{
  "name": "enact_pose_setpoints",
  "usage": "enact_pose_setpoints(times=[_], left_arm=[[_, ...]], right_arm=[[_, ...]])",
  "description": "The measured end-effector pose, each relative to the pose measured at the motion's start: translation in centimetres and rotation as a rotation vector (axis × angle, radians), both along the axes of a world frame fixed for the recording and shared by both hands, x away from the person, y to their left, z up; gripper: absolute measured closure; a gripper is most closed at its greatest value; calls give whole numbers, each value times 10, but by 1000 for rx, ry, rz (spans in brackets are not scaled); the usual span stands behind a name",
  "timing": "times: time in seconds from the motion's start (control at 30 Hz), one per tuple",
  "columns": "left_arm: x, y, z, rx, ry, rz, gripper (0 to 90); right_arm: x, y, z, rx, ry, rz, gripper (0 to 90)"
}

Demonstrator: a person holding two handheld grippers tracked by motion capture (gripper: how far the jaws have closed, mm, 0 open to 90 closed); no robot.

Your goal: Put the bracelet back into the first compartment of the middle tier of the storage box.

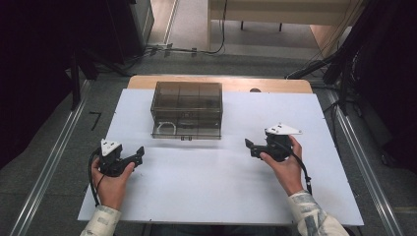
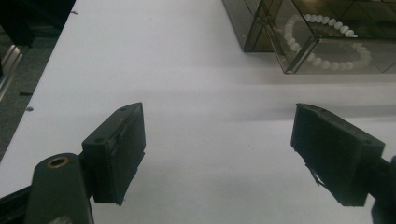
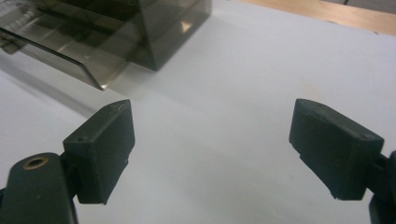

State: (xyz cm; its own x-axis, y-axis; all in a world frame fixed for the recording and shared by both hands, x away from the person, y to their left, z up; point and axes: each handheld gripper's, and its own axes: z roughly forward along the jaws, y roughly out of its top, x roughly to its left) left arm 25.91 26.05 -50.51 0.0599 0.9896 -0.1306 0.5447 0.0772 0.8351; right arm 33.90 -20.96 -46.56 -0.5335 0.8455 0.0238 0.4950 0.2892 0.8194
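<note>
A smoky transparent plastic box (image 1: 187, 110) with compartments sits on the white tabletop (image 1: 221, 182), a white bead bracelet (image 2: 327, 42) inside its front section. The left gripper (image 1: 139, 155) rests near the box's front-left, the right gripper (image 1: 249, 146) near its front-right. Both have jaws spread wide, holding nothing.

Smoky box (image 1: 187, 109) mid-table, open board (image 1: 206, 187) around.

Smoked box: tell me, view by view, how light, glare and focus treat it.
High view: the smoked box reads dim but sharp against the bright white board. Left gripper view: its wall is crisp enough to show the white bead string inside. Right gripper view: the box is softer, with a small glare patch.
</note>
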Motion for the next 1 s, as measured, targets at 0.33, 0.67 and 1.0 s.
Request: enact_pose_setpoints(times=[0.33,0.67,1.0], left_arm=[[-1,1,0,3,1,6,186],[-2,1,1,-3,-4,12,183],[-2,2,1,-3,-5,17,183]], right_arm=[[-9,-54,-7,-11,-1,-110,130],[-25,-105,-16,-42,6,-232,129],[-38,-145,-22,-46,24,-319,130]])
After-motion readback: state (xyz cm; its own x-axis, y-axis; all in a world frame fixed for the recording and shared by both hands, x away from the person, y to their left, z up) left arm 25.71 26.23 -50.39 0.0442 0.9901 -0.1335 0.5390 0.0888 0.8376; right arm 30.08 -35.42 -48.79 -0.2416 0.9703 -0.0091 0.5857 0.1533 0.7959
